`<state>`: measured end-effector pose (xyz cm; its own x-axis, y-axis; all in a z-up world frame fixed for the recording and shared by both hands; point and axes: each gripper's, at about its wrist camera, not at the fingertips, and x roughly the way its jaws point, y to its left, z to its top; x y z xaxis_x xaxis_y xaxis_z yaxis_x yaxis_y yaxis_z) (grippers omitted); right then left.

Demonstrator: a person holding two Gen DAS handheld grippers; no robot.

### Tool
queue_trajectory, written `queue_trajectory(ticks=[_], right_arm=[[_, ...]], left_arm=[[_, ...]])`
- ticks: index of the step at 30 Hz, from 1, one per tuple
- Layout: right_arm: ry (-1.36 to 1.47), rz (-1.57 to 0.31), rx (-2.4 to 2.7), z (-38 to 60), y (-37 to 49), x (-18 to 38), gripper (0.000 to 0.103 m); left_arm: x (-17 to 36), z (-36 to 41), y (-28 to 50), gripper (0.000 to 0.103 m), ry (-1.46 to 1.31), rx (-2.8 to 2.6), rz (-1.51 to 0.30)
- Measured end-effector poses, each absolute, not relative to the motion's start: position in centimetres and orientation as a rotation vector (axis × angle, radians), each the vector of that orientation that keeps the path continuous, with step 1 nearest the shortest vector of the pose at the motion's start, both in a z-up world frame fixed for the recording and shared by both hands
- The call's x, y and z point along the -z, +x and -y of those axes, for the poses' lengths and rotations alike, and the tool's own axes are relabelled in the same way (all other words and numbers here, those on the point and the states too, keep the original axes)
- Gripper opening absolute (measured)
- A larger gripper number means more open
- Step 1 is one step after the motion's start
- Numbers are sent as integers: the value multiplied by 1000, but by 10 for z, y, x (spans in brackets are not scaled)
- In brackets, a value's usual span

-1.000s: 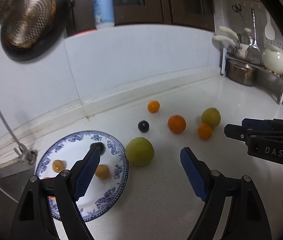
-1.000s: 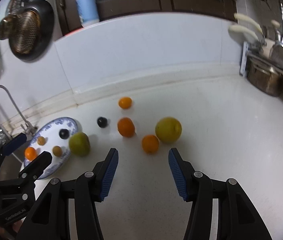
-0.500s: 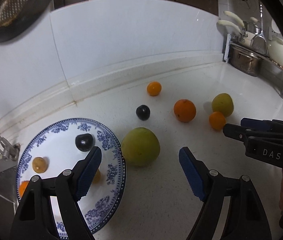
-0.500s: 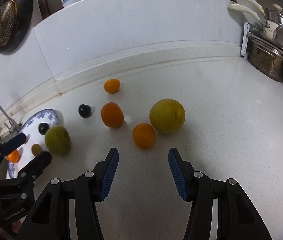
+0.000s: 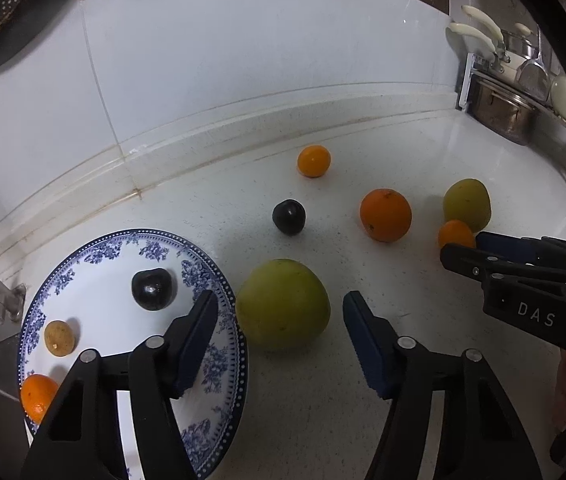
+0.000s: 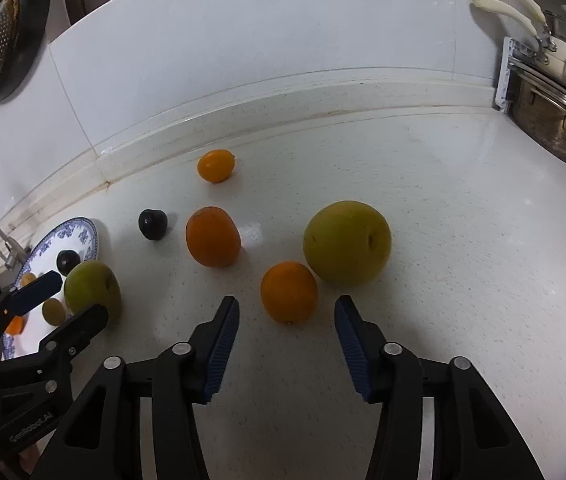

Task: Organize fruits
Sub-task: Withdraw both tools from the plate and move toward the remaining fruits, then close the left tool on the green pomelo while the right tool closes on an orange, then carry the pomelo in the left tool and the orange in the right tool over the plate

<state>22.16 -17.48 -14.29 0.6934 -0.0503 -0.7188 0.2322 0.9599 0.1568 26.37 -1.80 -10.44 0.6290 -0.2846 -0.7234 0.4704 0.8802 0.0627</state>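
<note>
You've dropped both grippers closer, jaws closing but empty: left gripper [image 5: 279, 340] frames the green fruit [image 5: 283, 304] at frame centre, right gripper [image 6: 287, 344] the small orange [image 6: 288, 291], so grasps look imminent.

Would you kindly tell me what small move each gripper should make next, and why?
Probably ease both forward. The closing left gripper has the big green round fruit just ahead of its fingers, untouched; the closing right gripper likewise faces the small orange fruit. Neither fruit sits between the pads yet.

White tiled wall [image 5: 243, 60] behind a speckled white counter [image 6: 443, 280]
</note>
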Motion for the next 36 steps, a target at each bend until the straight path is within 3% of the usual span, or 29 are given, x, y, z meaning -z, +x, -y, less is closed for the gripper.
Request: queue_trajectory(ticks=[11, 36], right_arm=[[240, -816, 155, 178, 234, 150, 32], [207, -743, 25, 150, 197, 114, 32]], left_arm=[[111, 24, 274, 50, 262, 427, -804], [69, 3, 230, 49, 156, 438, -743]])
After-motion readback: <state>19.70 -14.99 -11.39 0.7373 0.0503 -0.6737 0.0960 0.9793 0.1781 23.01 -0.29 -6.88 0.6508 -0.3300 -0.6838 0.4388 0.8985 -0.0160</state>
